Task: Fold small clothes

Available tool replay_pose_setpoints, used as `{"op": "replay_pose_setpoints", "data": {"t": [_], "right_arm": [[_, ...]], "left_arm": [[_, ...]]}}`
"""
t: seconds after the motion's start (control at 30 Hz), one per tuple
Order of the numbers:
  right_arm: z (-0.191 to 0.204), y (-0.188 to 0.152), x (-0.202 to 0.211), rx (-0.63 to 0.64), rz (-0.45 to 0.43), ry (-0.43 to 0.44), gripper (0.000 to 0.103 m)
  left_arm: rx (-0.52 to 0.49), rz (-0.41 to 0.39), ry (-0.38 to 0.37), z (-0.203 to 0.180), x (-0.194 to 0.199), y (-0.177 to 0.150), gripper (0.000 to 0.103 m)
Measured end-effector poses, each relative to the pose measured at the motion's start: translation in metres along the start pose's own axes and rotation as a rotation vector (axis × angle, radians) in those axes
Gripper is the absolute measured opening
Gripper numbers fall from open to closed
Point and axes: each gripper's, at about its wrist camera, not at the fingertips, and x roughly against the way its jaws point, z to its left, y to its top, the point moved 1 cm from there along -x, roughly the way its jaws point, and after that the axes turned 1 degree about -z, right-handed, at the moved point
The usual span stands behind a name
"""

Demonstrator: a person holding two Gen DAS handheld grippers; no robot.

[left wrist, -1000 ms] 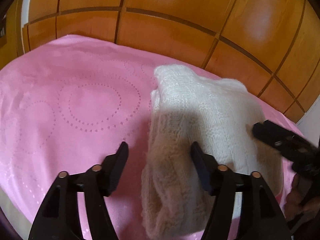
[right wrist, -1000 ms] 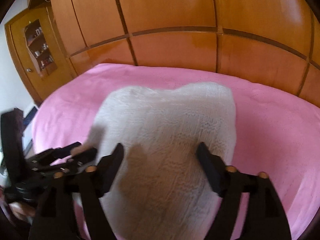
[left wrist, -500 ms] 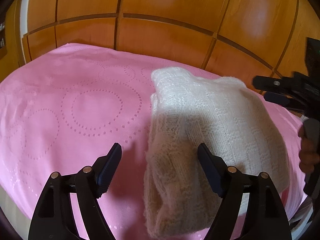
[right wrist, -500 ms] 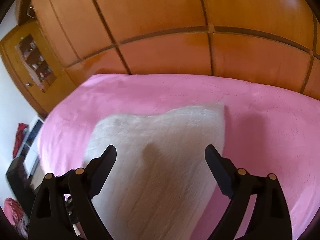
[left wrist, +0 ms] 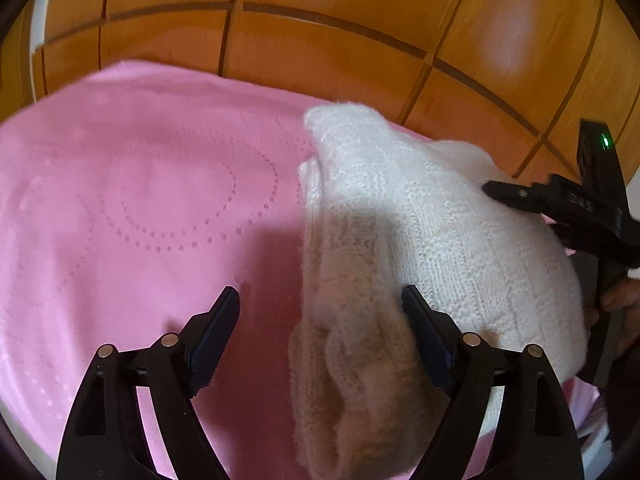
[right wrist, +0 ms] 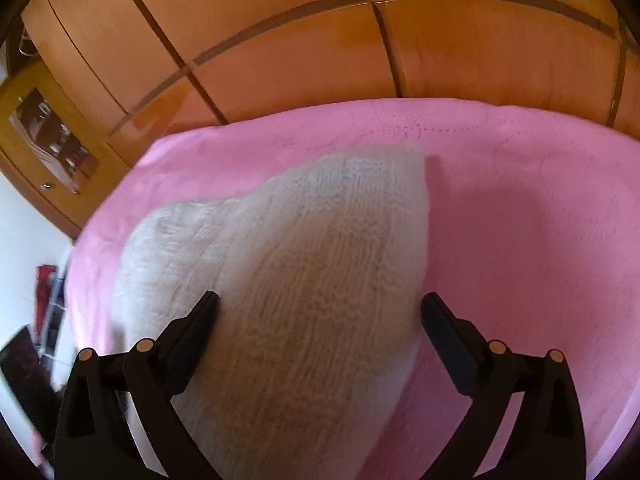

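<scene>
Left wrist view. We see one white knitted garment (left wrist: 420, 240), folded into a thick bundle, lying on the pink bedspread (left wrist: 140, 220) toward its right side. The left gripper (left wrist: 320, 334) hovers over the near end of the bundle with its two fingers spread wide; the right finger (left wrist: 428, 340) overlaps the knit's near part, and the left finger (left wrist: 212, 336) stands over bare pink cloth, apart from the garment. Nothing is pinched between them. The folded left edge of the bundle runs up between the two fingers. At the right margin we see the right gripper (left wrist: 560, 204), dark and slightly blurred, reaching in over the far right part of the garment; its jaw state cannot be read here. Below it, part of the person's right hand (left wrist: 620, 304) grips the handle. Wooden wardrobe panels (left wrist: 320, 40) fill the background.

Right wrist view. The same single garment (right wrist: 304, 280) lies directly ahead of and beneath the right gripper (right wrist: 320, 320), whose fingers are spread wide and hold nothing. The left finger (right wrist: 192, 340) lies over the knit; the right finger (right wrist: 448, 340) stands just beside the garment's right edge, over the bedspread (right wrist: 520, 220). The gripper points down at a slant toward the bed. We count one garment, one bedspread and two grippers across both views. A cabinet with a glazed door (right wrist: 48, 140) stands at far left.
</scene>
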Motion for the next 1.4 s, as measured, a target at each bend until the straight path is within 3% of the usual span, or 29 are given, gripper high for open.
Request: {"op": "replay_pose_setpoints", "data": {"t": [0.13,0.3,0.4,0.47,0.53,0.6,0.7,0.9,1.03,1.17,1.23,1.33,1.4], "right_arm": [[-0.015,-0.014,0.009,-0.061,0.043,0.128,0.099],[-0.027,-0.038,0.002,-0.17,0.132,0.367,0.1],[-0.016,-0.043,-0.001,-0.128,0.117,0.373,0.097],[-0.009,-0.043,-0.001,-0.123,0.119,0.358,0.088],[-0.004,-0.043,0.002,-0.113,0.11,0.335,0.077],[-0.003,-0.047,0.016,-0.095,0.085,0.315,0.068],[-0.001,-0.054,0.039,-0.059,0.04,0.295,0.063],[-0.04,-0.062,0.115,-0.093,-0.112,0.223,0.061],[-0.099,-0.078,0.185,-0.177,-0.248,0.126,0.061],[-0.161,-0.099,0.23,-0.277,-0.321,0.025,0.062],[-0.194,-0.116,0.24,-0.338,-0.325,-0.047,0.063],[-0.233,-0.142,0.235,-0.46,-0.292,-0.094,0.074],[-0.252,-0.165,0.234,-0.545,-0.294,-0.098,0.092]], "left_arm": [[0.043,0.034,-0.115,0.015,-0.007,0.001,0.082],[0.053,0.059,-0.223,0.023,-0.012,0.001,0.077],[0.078,0.084,-0.288,0.028,-0.018,0.001,0.077],[0.104,0.091,-0.339,0.031,-0.019,0.001,0.07],[0.143,0.108,-0.416,0.032,-0.02,-0.002,0.054],[0.161,0.118,-0.457,0.029,-0.02,-0.003,0.049],[0.178,0.126,-0.515,0.017,-0.018,0.002,0.043],[-0.01,0.153,-0.585,-0.078,-0.025,0.019,0.042],[-0.151,0.188,-0.644,-0.17,-0.046,0.027,0.042],[-0.274,0.238,-0.674,-0.267,-0.076,0.028,0.042],[-0.331,0.254,-0.638,-0.297,-0.088,0.021,0.042],[-0.437,0.26,-0.516,-0.337,-0.105,0.0,0.038],[-0.47,0.247,-0.472,-0.343,-0.11,-0.007,0.039]]}}
